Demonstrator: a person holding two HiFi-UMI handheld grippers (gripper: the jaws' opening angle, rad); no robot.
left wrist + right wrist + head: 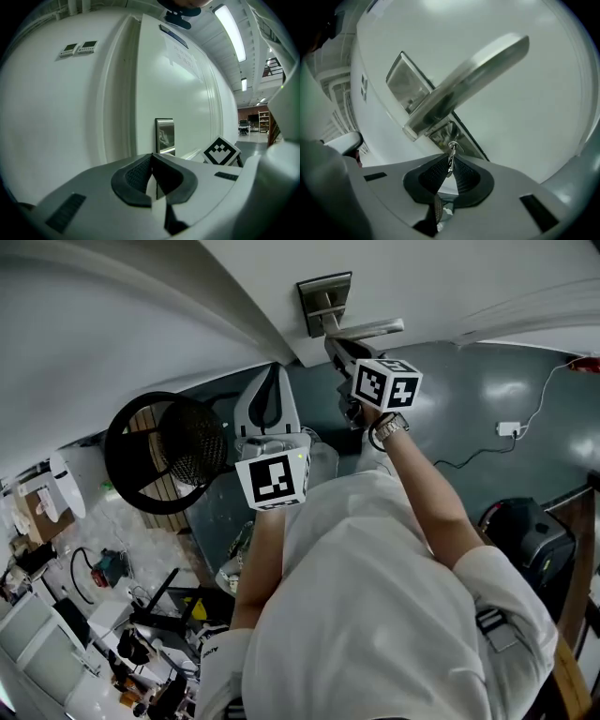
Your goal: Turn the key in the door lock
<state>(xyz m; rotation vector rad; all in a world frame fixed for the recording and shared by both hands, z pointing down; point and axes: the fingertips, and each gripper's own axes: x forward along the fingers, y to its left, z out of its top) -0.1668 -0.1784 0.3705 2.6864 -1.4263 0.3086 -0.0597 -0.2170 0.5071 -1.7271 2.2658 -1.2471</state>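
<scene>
In the head view the lock plate [325, 298] sits on the door [441, 277] at twelve o'clock, and its handle [375, 329] juts toward three. The right gripper [337, 348] lies just at six of the plate. The key [451, 157] is between its jaws, seemingly seated in the keyhole [453, 145] under the handle. The left gripper [270, 381] stands at eight o'clock of the right one, apart from the door.

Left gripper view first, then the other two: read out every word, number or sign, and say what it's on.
No text reads clearly.
Paper sheet on the door: faint print, too blurred to read.
Two wall panels: displays too small to read.
Marker cubes: black-and-white square patterns, no words.
Boxes, head view lower left: labels too small to read.
</scene>
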